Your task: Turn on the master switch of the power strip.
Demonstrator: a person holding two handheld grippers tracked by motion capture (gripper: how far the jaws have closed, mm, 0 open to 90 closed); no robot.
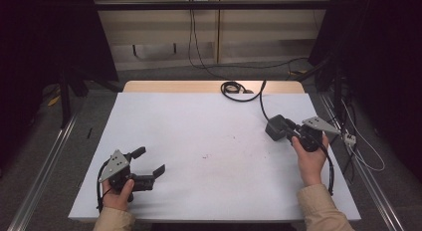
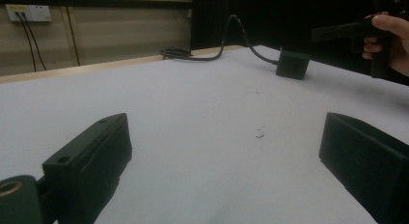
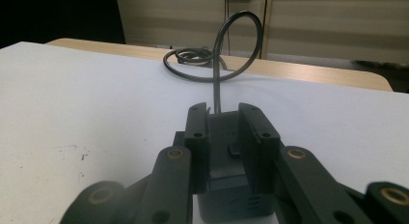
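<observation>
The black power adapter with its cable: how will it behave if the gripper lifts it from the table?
The black power adapter is a boxy block with flat sides, so the right gripper should hold it firmly, and it will hardly roll. Its cable is bendy, with loops near the table's far edge, so it will probably trail and tug a little. It looks solid, perhaps somewhat heavy for its size.

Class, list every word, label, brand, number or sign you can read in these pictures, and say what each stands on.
None can be read: the black adapter held between the right gripper jaws, its cable, the white table cover and the wall sockets show no legible text.
</observation>
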